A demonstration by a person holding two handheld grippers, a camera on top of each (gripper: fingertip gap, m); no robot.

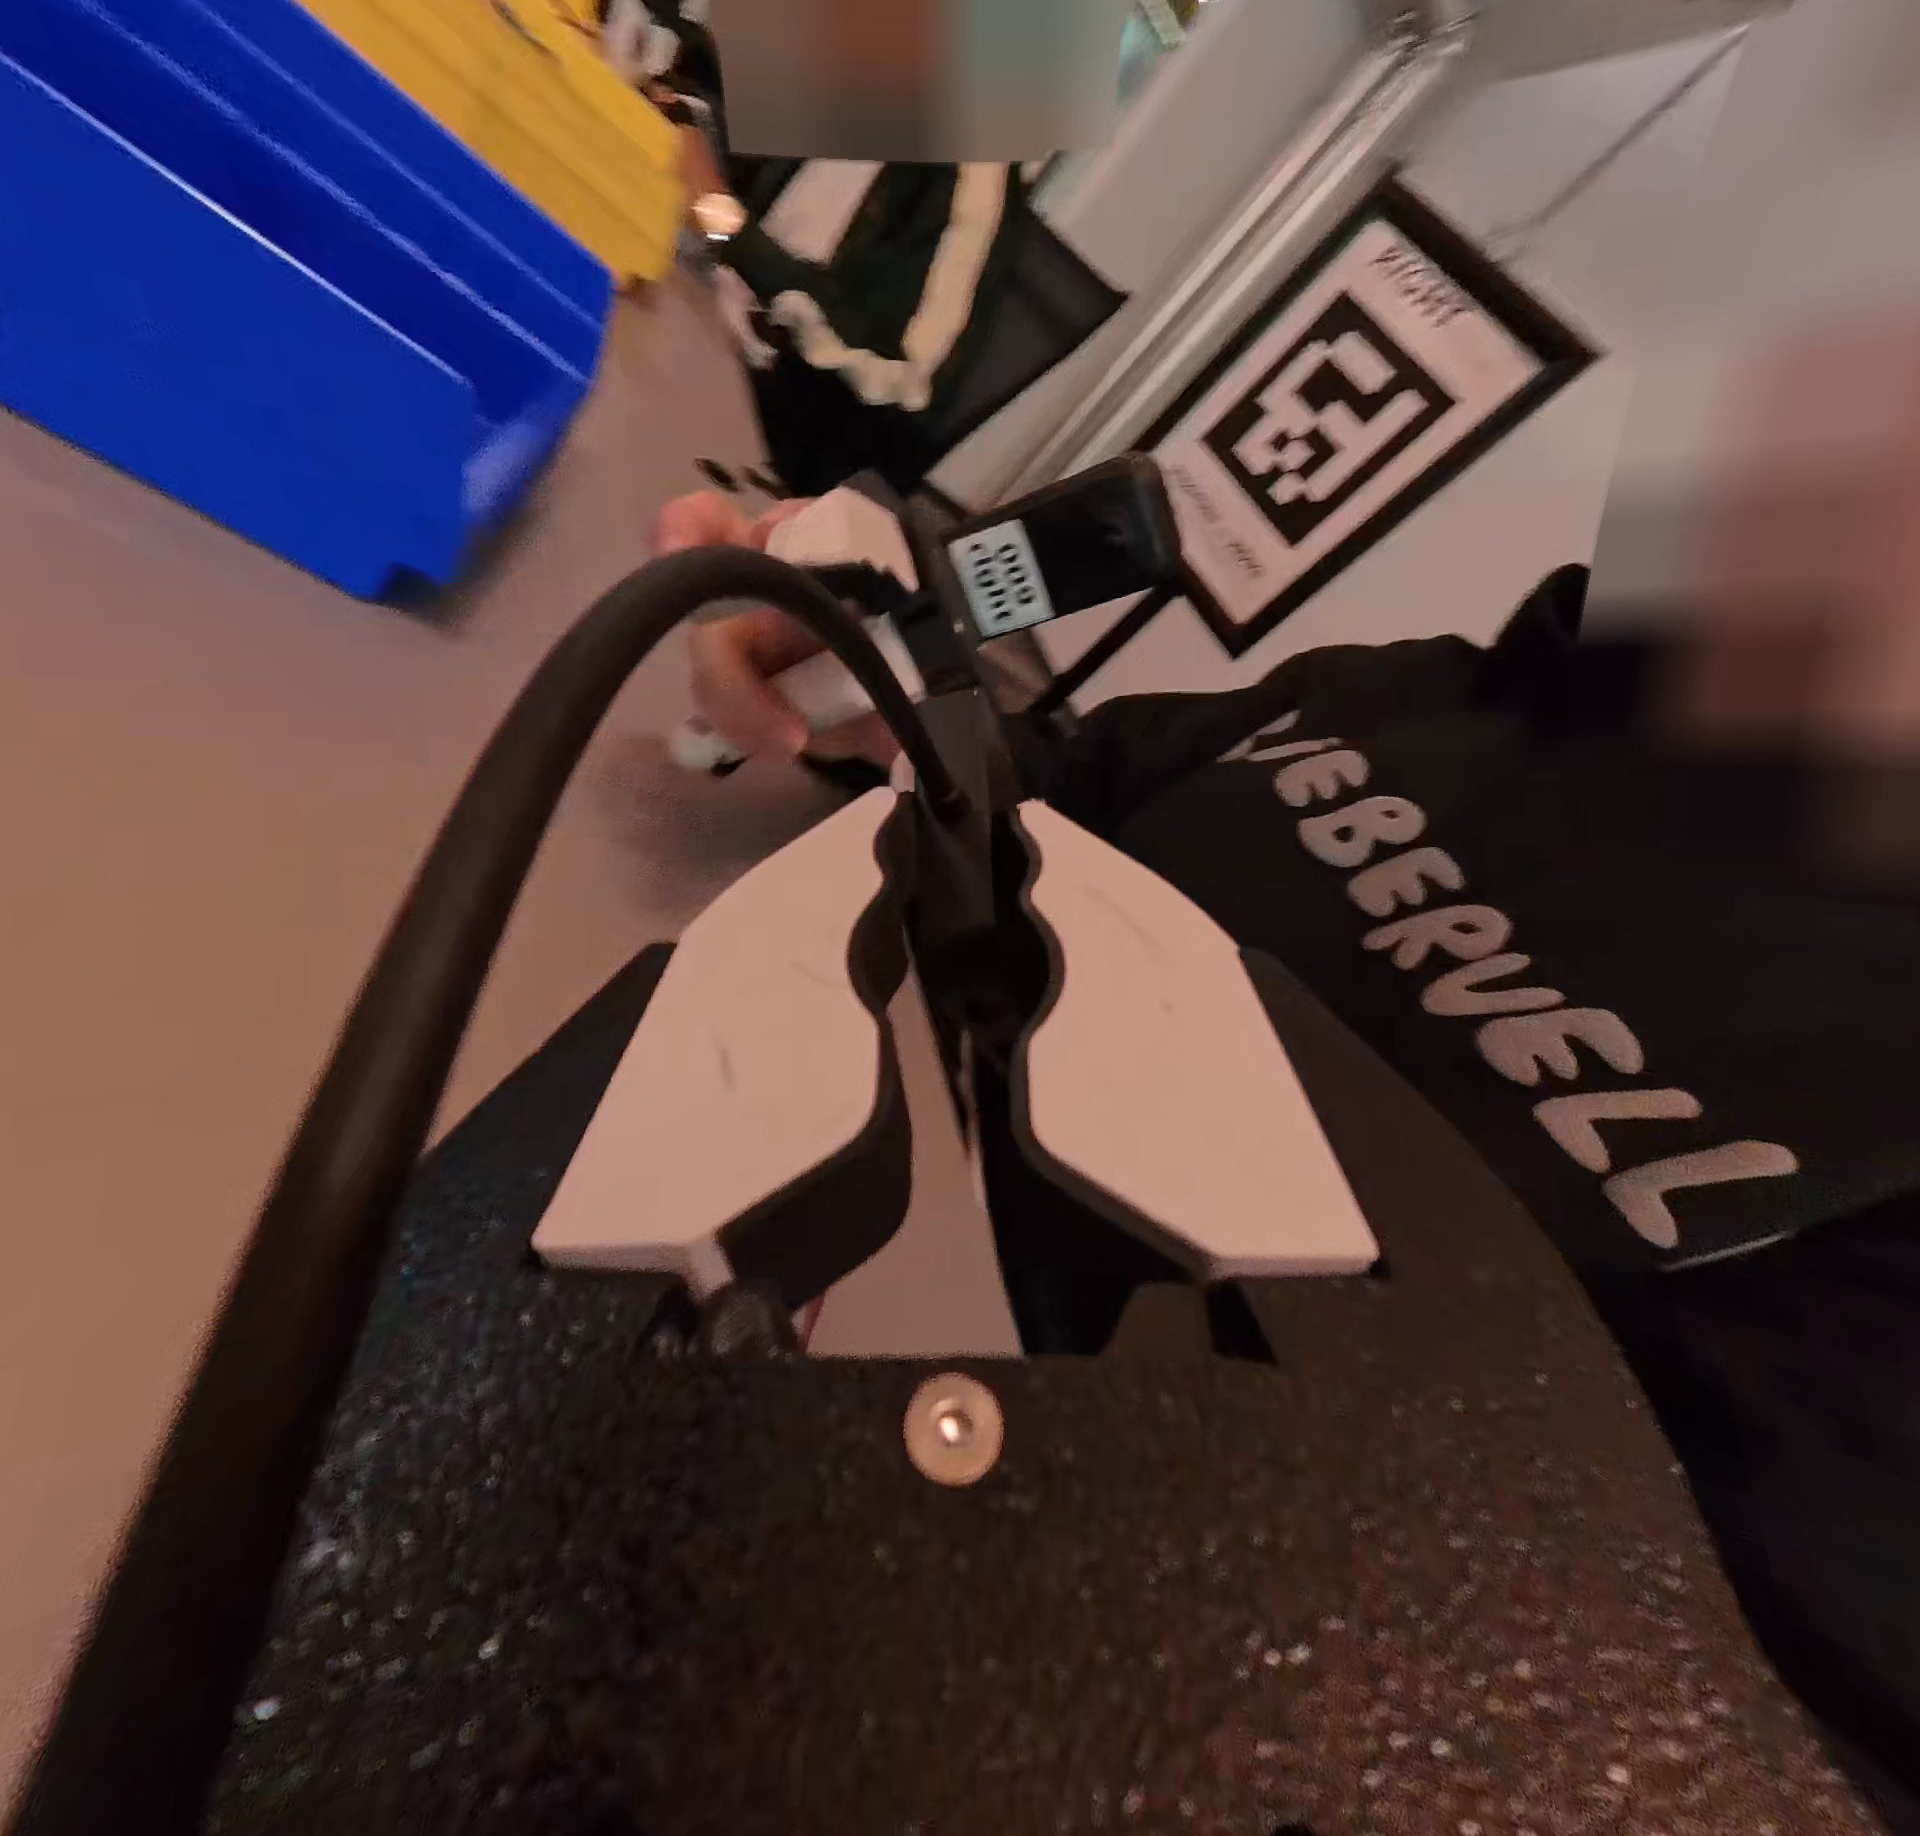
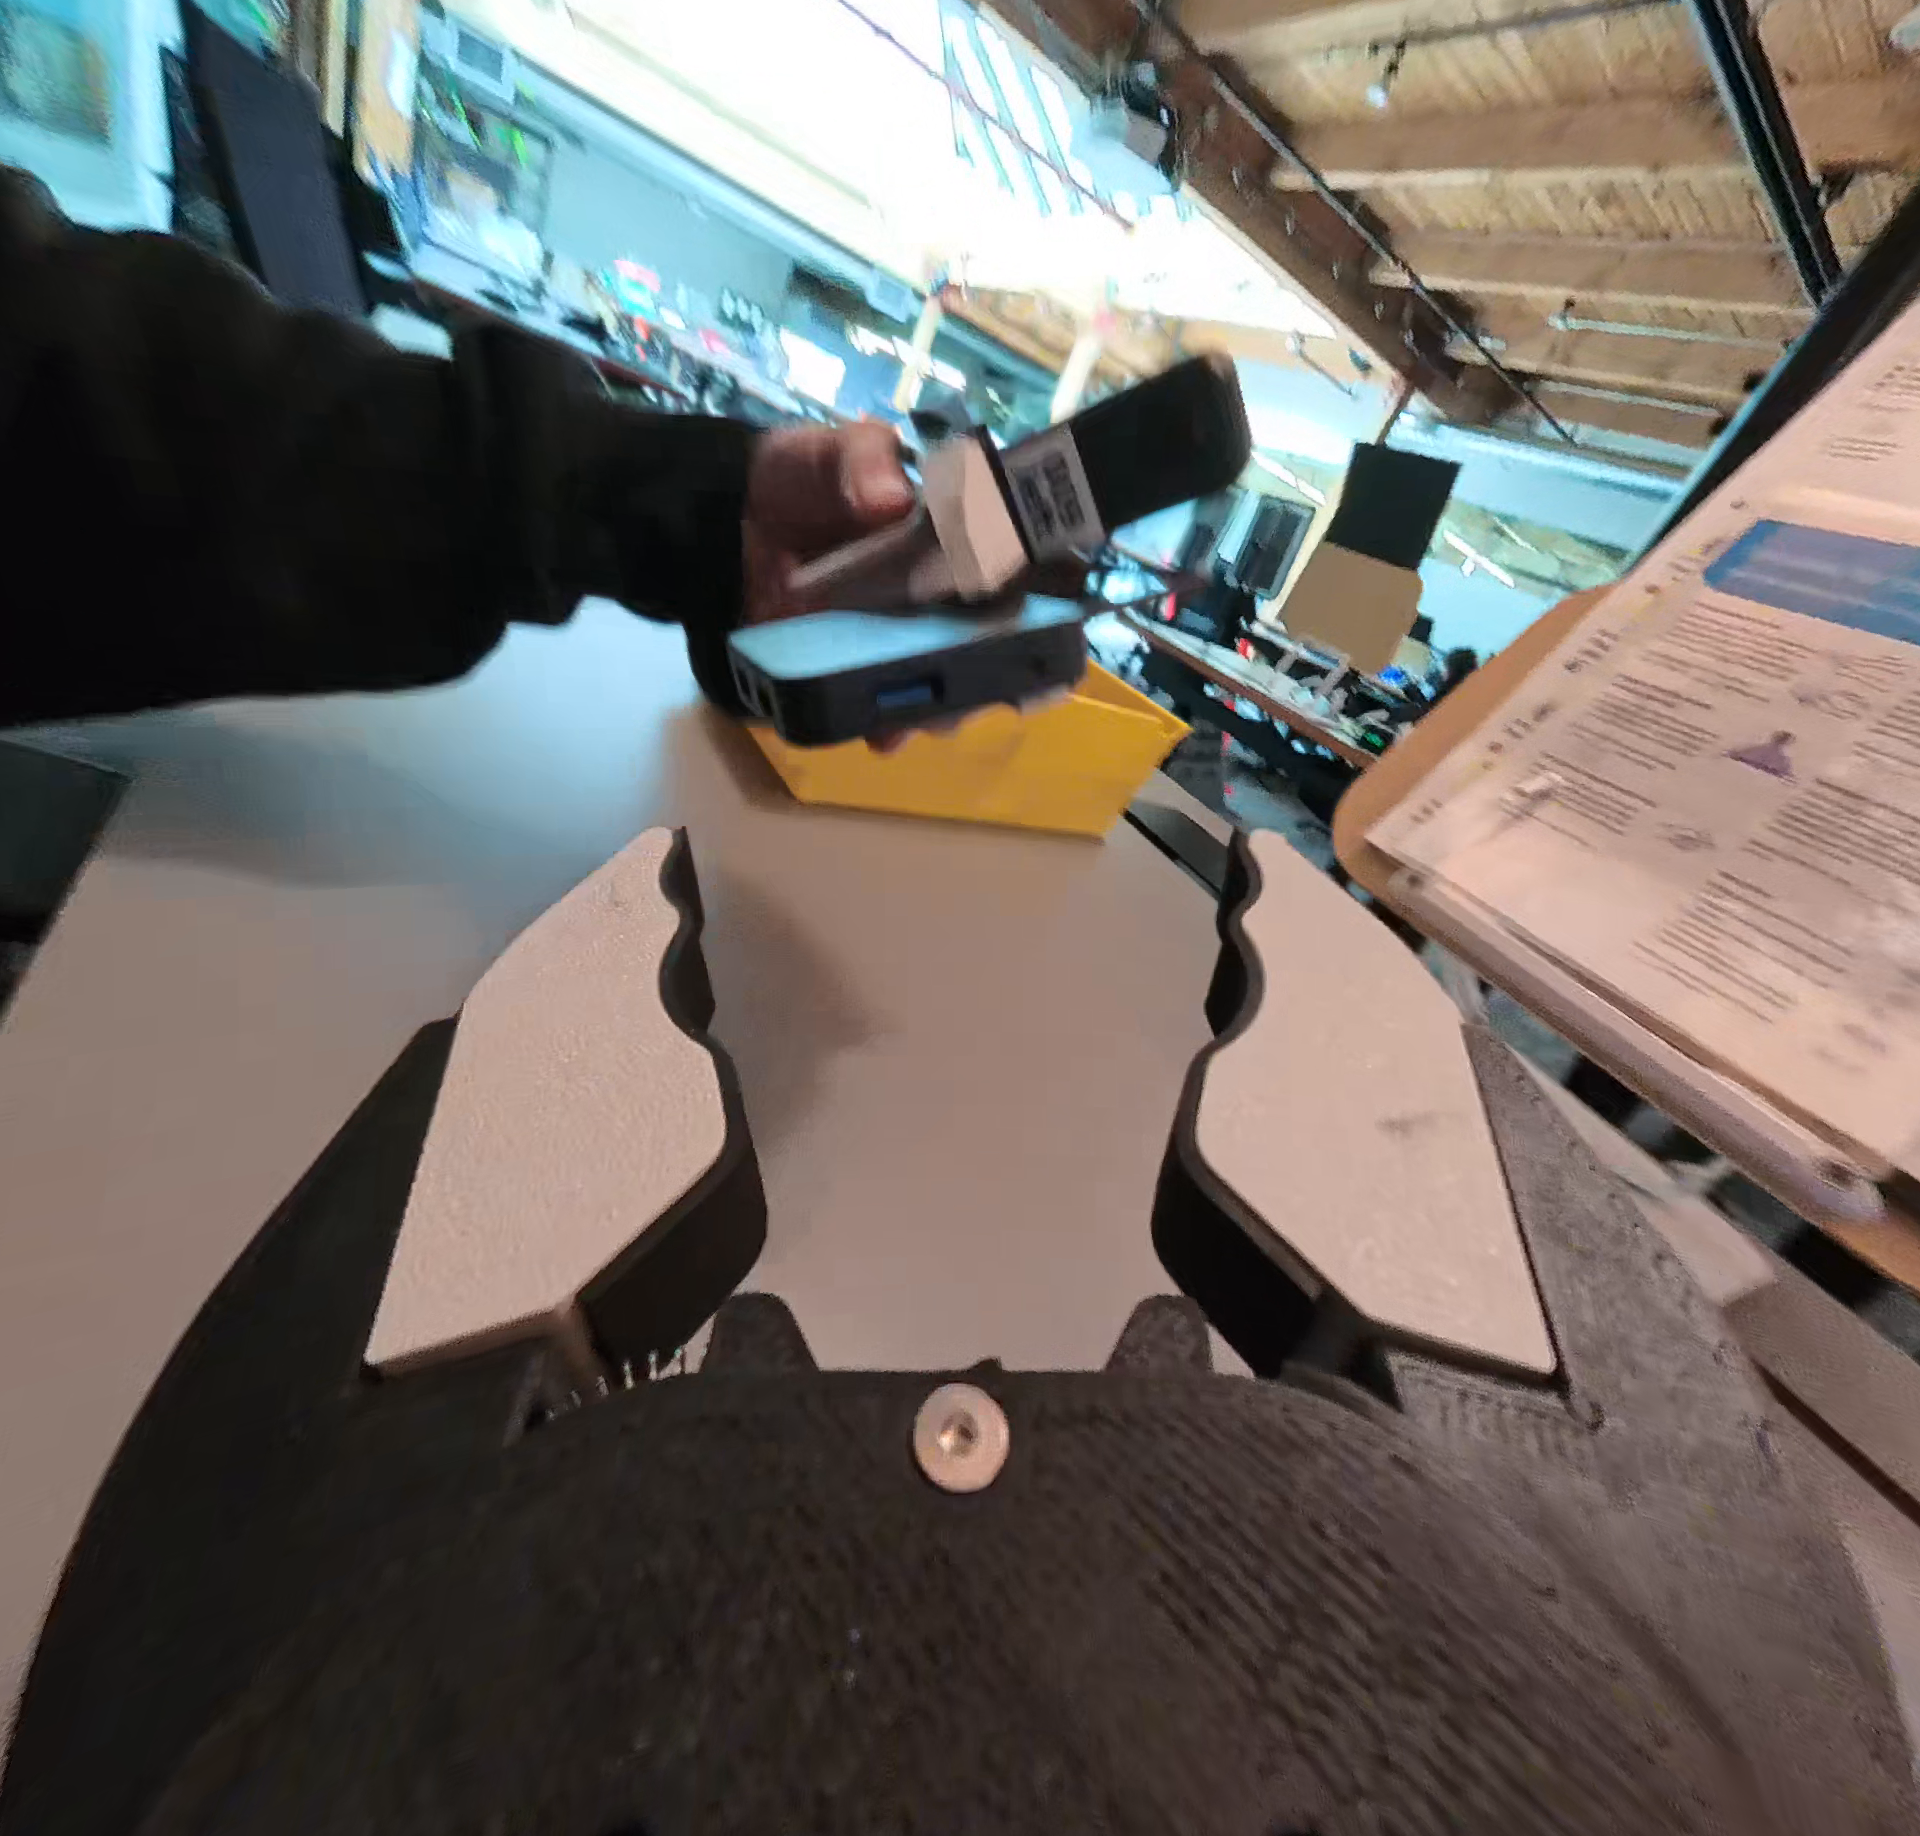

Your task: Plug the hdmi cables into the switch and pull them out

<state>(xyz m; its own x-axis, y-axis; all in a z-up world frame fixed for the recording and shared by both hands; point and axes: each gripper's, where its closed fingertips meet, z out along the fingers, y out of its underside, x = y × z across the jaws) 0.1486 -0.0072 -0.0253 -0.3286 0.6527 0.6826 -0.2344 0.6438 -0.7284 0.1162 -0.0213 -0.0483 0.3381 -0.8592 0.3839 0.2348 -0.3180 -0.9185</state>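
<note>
My left gripper (image 1: 956, 810) is shut on the black switch (image 1: 961, 903), seen edge-on between its white fingers. A thick black HDMI cable (image 1: 499, 810) arcs in from the lower left and ends at the switch by the fingertips. In the right wrist view the switch (image 2: 904, 674) is a flat box with ports on its side, held in the air above the table under the left gripper's white finger (image 2: 971, 529). My right gripper (image 2: 961, 851) is open and empty above the table. It also shows in the left wrist view (image 1: 831, 612), just beyond the switch.
A blue bin (image 1: 260, 280) and a yellow bin (image 2: 987, 768) stand on the beige table (image 2: 935, 1059). A board with printed pages (image 2: 1662, 747) leans in at the right. A framed black-and-white marker (image 1: 1340, 415) and a person's black sleeve (image 2: 312, 487) are close by.
</note>
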